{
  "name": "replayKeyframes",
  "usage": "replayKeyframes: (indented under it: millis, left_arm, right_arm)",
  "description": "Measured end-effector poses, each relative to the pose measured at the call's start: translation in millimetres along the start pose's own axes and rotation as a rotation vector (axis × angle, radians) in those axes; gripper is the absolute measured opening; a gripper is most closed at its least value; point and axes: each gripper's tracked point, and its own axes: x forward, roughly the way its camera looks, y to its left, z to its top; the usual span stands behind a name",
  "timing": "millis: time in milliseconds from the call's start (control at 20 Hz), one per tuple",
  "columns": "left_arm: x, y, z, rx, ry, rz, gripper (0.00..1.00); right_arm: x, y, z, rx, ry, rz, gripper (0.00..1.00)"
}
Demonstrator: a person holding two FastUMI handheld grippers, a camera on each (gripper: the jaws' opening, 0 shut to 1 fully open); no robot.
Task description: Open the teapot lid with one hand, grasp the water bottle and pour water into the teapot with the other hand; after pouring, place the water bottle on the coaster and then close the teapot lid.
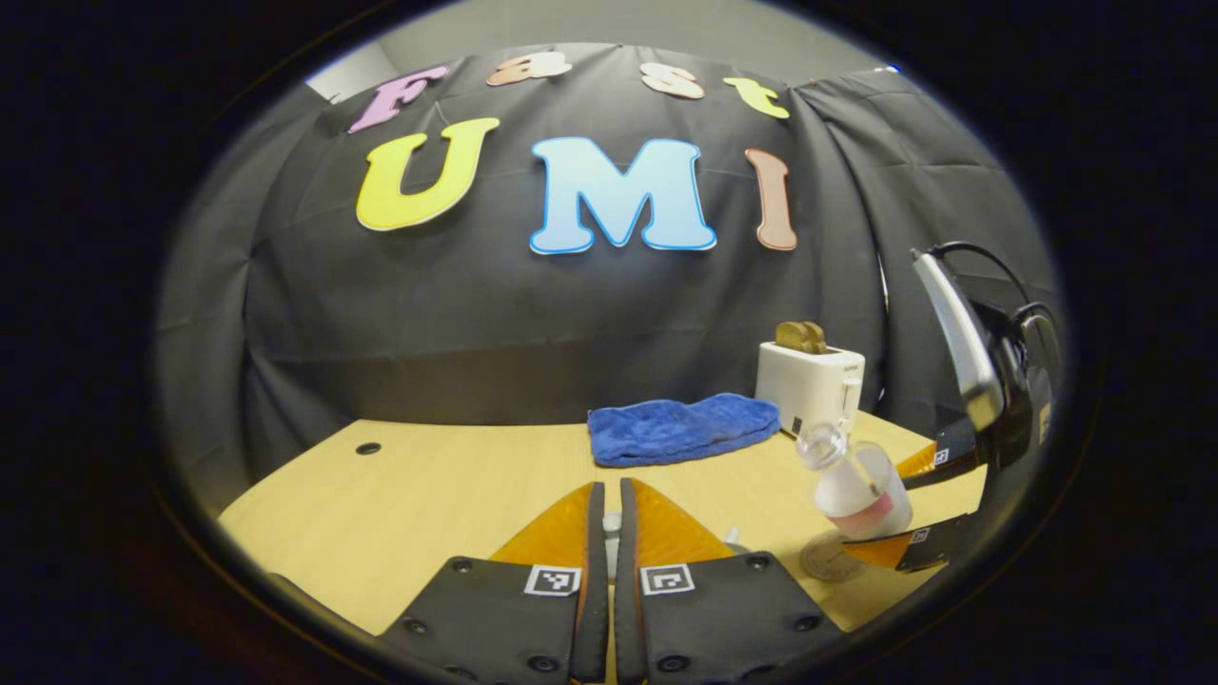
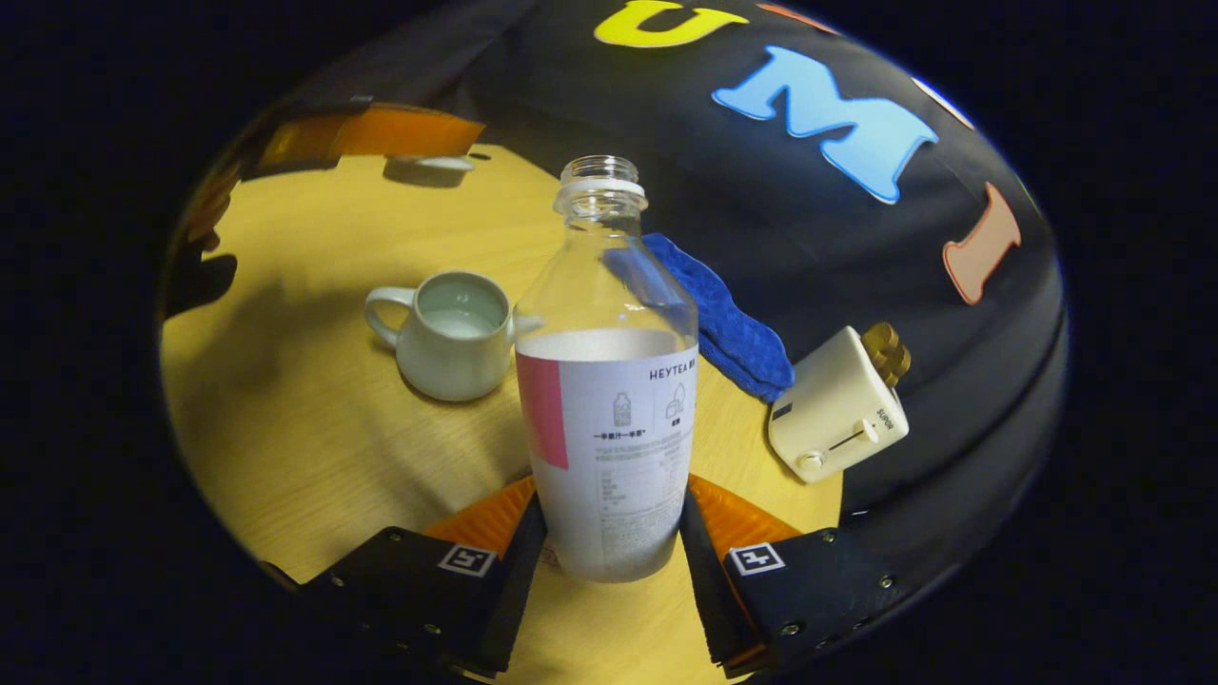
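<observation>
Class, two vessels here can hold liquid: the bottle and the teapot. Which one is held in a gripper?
The water bottle: the right gripper clamps its labelled base from both sides, while the pale teapot stands free on the table, lid off.

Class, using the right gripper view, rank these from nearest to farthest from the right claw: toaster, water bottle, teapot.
1. Water bottle: gripped between the right claw's fingers.
2. Teapot: left of the bottle, lid off, farther back on the table.
3. Toaster: at the right, at the table's far edge.
</observation>
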Motion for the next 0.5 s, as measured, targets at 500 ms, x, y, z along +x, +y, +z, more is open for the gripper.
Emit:
replayKeyframes:
  millis: [500]
  left_arm:
    - [8,-29,-3,-0.002,0.004,0.006,0.09]
  right_arm:
    - [24,-7,10,0.355,-0.193,0.110,0.74]
